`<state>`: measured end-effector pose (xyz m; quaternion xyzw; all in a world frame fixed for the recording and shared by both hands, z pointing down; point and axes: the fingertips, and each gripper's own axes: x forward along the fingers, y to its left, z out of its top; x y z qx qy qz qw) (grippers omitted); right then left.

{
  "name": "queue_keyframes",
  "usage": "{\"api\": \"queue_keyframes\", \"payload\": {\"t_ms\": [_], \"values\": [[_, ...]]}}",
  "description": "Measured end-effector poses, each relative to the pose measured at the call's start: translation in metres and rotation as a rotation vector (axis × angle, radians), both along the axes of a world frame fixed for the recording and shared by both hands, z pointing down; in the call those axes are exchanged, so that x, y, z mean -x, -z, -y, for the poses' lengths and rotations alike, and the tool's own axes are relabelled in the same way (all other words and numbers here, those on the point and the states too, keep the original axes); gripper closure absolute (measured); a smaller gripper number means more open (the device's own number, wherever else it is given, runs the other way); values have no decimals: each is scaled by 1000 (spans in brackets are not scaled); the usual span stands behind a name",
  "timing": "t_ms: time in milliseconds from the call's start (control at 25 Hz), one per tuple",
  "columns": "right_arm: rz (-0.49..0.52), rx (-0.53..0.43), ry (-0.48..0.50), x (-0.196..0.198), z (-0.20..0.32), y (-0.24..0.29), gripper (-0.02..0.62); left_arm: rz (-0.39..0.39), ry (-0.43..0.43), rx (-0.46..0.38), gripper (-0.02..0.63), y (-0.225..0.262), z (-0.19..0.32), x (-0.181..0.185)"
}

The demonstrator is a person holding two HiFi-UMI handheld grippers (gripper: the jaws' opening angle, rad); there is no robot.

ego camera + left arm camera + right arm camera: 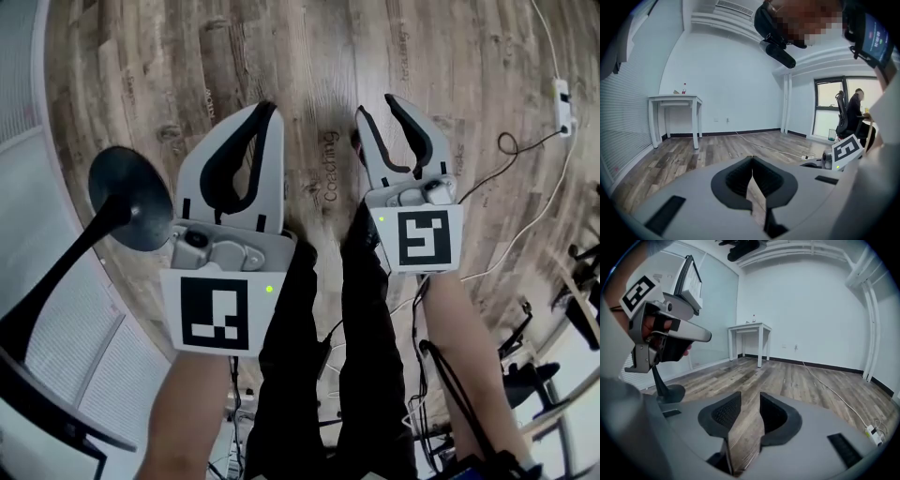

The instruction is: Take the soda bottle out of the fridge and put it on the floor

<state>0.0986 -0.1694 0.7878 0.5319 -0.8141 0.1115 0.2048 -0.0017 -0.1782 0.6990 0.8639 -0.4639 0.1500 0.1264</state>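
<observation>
I am holding my grey left gripper [751, 158] pressed together and my right gripper [750, 394] spread, both empty, above brown wood-plank floor [309, 56], needing to find the unseen fridge and soda bottle.

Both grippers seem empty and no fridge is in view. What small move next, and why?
Likely turn to find the fridge: the left gripper is shut on nothing, the right gripper stands open and empty, and the views show wood floor and a white table, no fridge.
</observation>
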Motion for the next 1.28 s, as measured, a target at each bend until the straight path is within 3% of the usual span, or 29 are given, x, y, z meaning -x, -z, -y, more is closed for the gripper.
{"api": "queue_keyframes", "payload": {"t_ms": [240, 480, 680, 1280], "values": [[58, -163, -17, 5, 46, 124, 510, -17, 59, -132, 589, 103, 34, 4], [103, -287, -21, 13, 80, 260, 581, -41, 116, -211, 589, 223, 59, 13], [120, -429, 3, 10, 110, 390, 581, -63, 164, -332, 589, 339, 79, 11], [150, -660, 58, 24, 59, 706, 583, -76, 281, -555, 589, 637, 36, 38]]}}
